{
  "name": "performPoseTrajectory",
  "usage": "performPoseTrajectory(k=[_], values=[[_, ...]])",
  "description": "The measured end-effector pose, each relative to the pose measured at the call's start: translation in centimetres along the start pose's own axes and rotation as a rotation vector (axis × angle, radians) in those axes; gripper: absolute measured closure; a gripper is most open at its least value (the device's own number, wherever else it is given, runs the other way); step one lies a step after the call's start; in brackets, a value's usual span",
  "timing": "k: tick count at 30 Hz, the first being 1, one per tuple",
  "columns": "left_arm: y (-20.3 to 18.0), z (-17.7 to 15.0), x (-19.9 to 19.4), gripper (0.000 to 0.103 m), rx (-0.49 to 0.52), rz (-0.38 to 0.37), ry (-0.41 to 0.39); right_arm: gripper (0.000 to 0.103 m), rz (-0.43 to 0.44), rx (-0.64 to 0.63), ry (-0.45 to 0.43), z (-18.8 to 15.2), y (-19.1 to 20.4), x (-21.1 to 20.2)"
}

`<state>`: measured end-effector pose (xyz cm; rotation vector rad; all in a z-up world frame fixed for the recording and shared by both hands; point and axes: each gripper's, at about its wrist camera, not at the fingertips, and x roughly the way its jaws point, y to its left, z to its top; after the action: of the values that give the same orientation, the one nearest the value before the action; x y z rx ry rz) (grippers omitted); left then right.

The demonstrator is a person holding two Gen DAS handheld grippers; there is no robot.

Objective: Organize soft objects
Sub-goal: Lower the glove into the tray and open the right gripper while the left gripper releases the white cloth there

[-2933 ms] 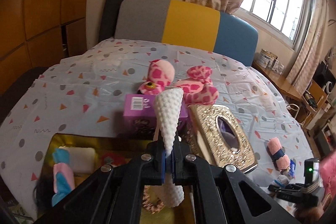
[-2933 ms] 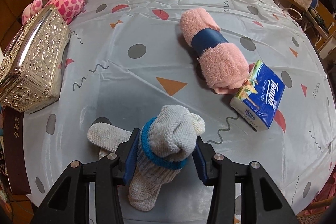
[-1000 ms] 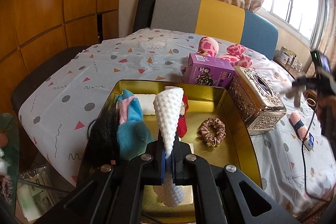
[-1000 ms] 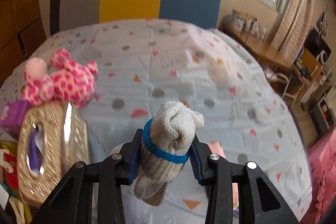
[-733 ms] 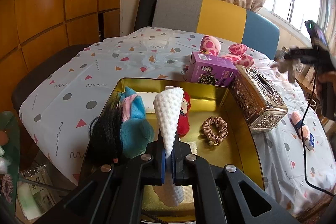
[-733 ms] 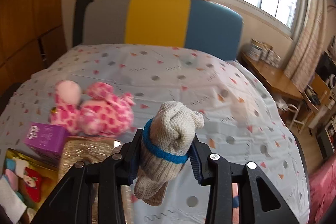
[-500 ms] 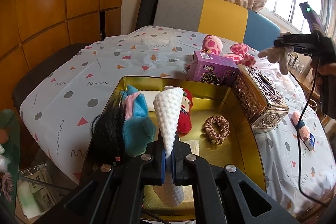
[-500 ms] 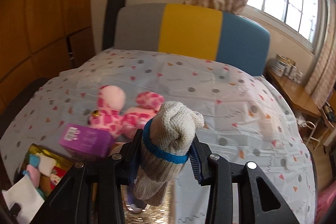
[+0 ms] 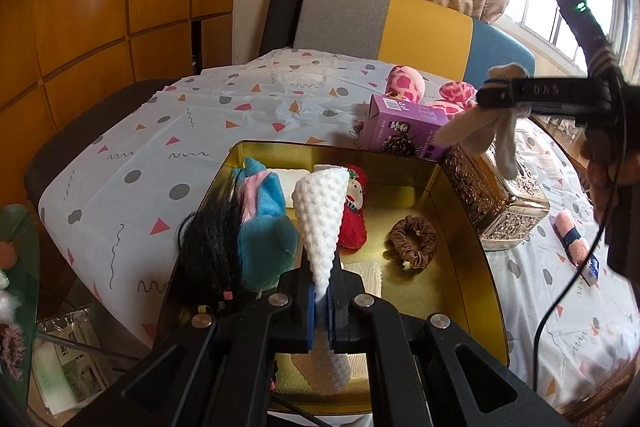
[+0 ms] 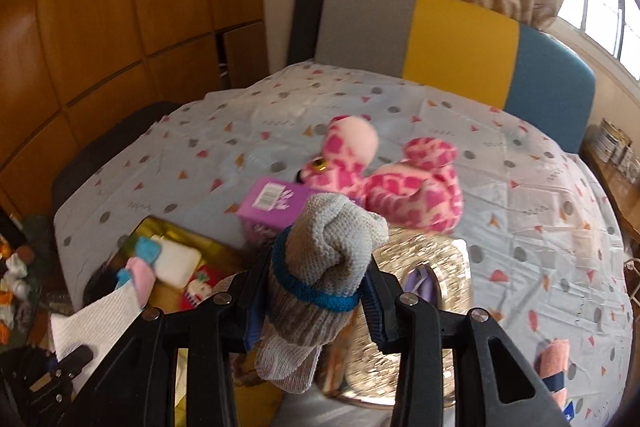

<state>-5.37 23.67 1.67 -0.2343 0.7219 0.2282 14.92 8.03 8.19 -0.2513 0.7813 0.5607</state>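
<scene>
My left gripper [image 9: 320, 311] is shut on a white bumpy cloth [image 9: 322, 211] and hangs over the near part of the gold tin tray [image 9: 466, 227]. The tray holds a blue and pink plush with black hair [image 9: 260, 223], a red doll [image 9: 354, 211] and a brown scrunchie [image 9: 414, 241]. My right gripper [image 10: 314, 301] is shut on a rolled grey sock pair with a blue band [image 10: 324, 267]. In the left wrist view that sock [image 9: 480, 131] hangs above the ornate tissue box [image 9: 496, 203], right of the tray. A pink rolled towel [image 9: 572, 241] lies further right.
A purple carton [image 9: 400, 125] and a pink spotted plush [image 10: 396, 179] lie behind the tray on the patterned tablecloth. A grey, yellow and blue headboard [image 9: 400, 27] stands at the back. A tissue pack [image 9: 592, 269] lies by the towel. A hand [image 9: 608, 163] and cable are at right.
My right gripper has carried the sock from over the open tablecloth leftward, to above the tissue box near the tray. My left gripper has kept still with the white cloth.
</scene>
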Motion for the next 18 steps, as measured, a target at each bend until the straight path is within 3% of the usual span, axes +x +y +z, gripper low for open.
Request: performPoseTrajectory(k=[11, 18], values=[[0.3, -0.7, 0.1, 0.099, -0.005, 0.004, 0.01, 0.063, 0.084, -0.055, 0.1, -5.1, 3.9, 1.5], [0.2, -0.7, 0.3, 0.099, 0.0, 0.005, 0.013, 0.063, 0.086, -0.072, 0.133, -6.5, 4.6, 2.2]])
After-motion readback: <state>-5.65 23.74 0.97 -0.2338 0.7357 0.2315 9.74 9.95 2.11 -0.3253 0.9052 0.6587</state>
